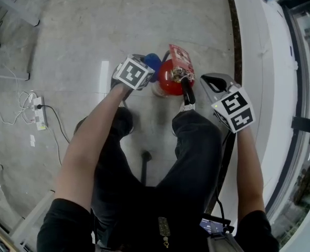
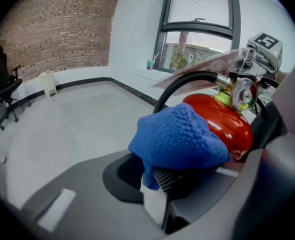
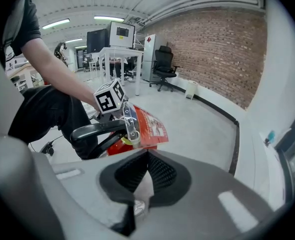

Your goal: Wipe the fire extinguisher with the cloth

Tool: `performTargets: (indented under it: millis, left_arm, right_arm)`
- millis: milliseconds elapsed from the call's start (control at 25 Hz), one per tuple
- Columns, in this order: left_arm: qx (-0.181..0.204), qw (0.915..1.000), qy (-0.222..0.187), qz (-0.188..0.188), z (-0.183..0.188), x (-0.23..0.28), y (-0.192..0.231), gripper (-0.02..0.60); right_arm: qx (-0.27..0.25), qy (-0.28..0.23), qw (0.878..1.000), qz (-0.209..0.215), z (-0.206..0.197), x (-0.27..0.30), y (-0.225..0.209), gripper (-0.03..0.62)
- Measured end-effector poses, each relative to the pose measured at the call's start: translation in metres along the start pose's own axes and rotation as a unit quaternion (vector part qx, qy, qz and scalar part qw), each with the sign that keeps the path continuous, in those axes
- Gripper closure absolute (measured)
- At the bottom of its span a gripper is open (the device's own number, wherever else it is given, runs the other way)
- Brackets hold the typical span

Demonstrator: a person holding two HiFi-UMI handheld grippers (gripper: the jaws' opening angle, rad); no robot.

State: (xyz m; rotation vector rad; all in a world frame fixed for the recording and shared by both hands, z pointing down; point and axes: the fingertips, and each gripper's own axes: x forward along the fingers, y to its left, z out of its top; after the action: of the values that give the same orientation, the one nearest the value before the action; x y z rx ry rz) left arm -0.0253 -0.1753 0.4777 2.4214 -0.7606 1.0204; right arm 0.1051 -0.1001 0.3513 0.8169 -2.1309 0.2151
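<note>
Blue cloth (image 2: 180, 136) clamped in left gripper (image 2: 161, 178), pressed against red extinguisher (image 2: 232, 124) shoulder. Right gripper (image 3: 146, 159) jaws together, empty, near extinguisher handle (image 3: 95, 130).

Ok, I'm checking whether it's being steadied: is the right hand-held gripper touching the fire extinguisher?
Apart. The head view shows a strip of bare floor between the right hand-held gripper and the fire extinguisher.

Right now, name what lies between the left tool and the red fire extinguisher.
A blue fleecy cloth, held in the left tool, against the red fire extinguisher; the left gripper view shows it.
</note>
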Motion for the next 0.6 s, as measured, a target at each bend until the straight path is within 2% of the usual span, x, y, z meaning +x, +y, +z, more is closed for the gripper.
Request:
performTargets:
  millis: [120, 240, 600]
  left_arm:
    - [0.002, 0.9999, 0.01, 0.001, -0.015, -0.005, -0.008, 0.549]
    - [0.021, 0.9994, 0.008, 0.026, -0.017, -0.012, -0.009, 0.549]
    - [-0.012, 0.9996, -0.004, 0.027, -0.041, -0.02, -0.047, 0.549]
  right_arm:
    - [-0.003, -0.008, 1.0, 0.002, 0.002, 0.001, 0.006, 0.591]
    - [0.003, -0.013, 1.0, 0.002, 0.005, -0.001, 0.01, 0.591]
    - [0.031, -0.029, 0.999, -0.011, -0.01, -0.017, 0.034, 0.591]
